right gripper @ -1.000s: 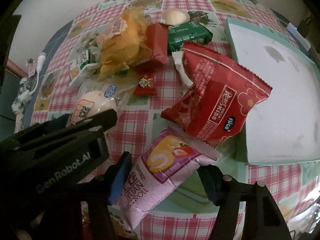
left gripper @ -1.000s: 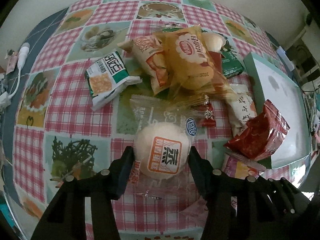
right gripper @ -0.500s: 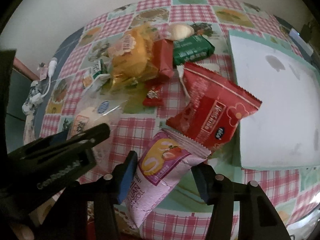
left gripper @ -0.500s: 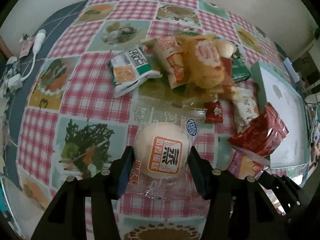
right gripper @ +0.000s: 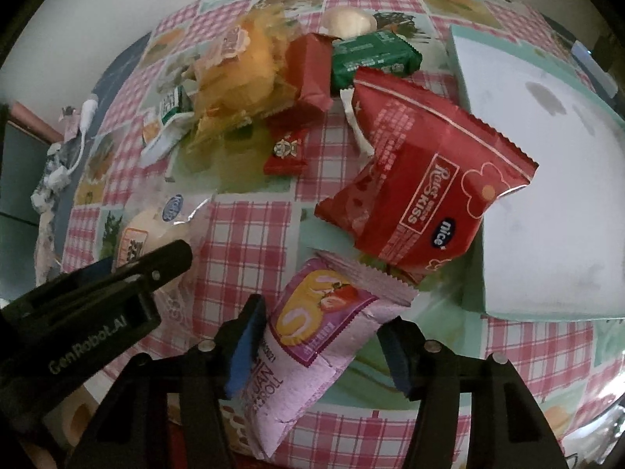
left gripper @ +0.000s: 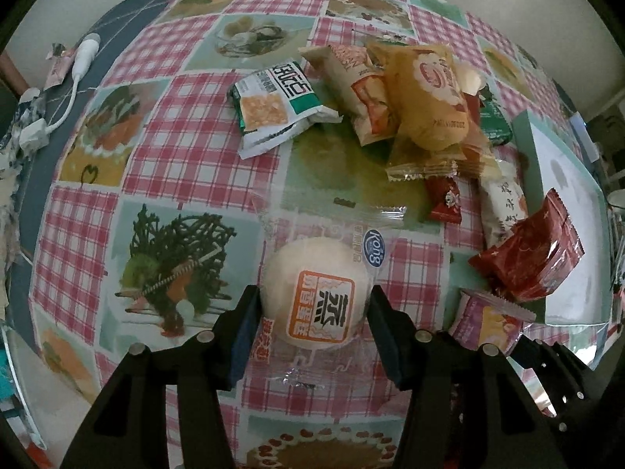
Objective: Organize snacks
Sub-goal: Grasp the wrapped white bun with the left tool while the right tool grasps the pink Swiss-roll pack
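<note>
My left gripper (left gripper: 312, 312) is shut on a round white bun in a clear wrapper (left gripper: 316, 297) and holds it above the checked tablecloth; the bun also shows in the right wrist view (right gripper: 144, 234). My right gripper (right gripper: 322, 344) is shut on a pink strawberry roll packet (right gripper: 312, 336), which also shows in the left wrist view (left gripper: 484, 320). A red Rose Kiss packet (right gripper: 422, 179) leans on the edge of the white tray (right gripper: 547, 179). A pile of snacks lies behind: a yellow cake pack (left gripper: 429, 93), a green-white cracker pack (left gripper: 273, 105) and a green bar (right gripper: 371, 58).
The white tray with a mint rim (left gripper: 562, 179) lies at the right. A small red candy (right gripper: 287, 152) lies on the cloth. A white cable and plug (left gripper: 58, 97) lie at the table's left edge. The left gripper's body (right gripper: 86, 305) shows in the right wrist view.
Both grippers have risen and pulled back from the pile with their packets held. The table looks farther away in both views.
</note>
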A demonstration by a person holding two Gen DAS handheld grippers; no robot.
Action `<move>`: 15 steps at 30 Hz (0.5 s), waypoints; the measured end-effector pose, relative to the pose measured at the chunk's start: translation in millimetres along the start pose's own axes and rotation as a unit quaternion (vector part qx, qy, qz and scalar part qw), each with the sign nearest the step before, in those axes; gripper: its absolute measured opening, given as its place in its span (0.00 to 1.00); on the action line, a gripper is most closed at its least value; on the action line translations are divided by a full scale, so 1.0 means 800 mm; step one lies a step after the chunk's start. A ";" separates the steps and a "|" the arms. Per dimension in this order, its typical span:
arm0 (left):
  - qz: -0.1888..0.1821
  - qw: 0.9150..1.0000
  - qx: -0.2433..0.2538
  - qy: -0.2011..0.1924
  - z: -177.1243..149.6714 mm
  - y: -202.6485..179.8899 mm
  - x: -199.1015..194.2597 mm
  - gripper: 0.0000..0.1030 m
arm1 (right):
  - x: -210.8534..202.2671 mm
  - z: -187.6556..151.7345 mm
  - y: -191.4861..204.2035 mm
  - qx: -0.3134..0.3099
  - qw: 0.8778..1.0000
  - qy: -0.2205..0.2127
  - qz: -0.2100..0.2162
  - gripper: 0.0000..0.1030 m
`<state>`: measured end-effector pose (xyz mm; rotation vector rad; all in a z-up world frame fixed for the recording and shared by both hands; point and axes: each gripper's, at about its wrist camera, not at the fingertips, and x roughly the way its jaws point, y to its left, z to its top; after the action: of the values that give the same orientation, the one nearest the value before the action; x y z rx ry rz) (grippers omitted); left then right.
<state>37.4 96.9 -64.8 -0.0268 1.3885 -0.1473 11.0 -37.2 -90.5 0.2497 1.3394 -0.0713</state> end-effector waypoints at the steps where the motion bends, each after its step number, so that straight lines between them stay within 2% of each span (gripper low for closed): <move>1: 0.001 1.000 0.000 0.002 0.001 -0.004 0.002 0.56 | 0.001 -0.001 0.003 -0.006 1.000 0.000 -0.006 0.64; 3: 0.005 1.000 0.002 0.005 -0.003 -0.011 0.011 0.56 | 0.003 -0.003 0.008 -0.021 1.000 0.002 -0.016 0.67; 6: 0.008 1.000 0.003 0.006 -0.006 -0.012 0.018 0.56 | 0.004 -0.008 0.017 -0.039 0.999 -0.001 -0.032 0.66; 11: 0.003 1.000 -0.006 -0.003 -0.010 -0.010 0.013 0.54 | -0.007 -0.013 0.013 -0.034 0.999 -0.017 -0.026 0.55; 15: 0.002 1.000 -0.021 -0.018 -0.010 -0.003 -0.002 0.54 | -0.030 -0.007 0.007 -0.031 0.998 -0.048 -0.017 0.52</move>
<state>29.0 95.5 -64.5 -0.0607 1.3552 -0.1134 1.0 -32.9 -67.7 0.1697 1.2483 -0.0700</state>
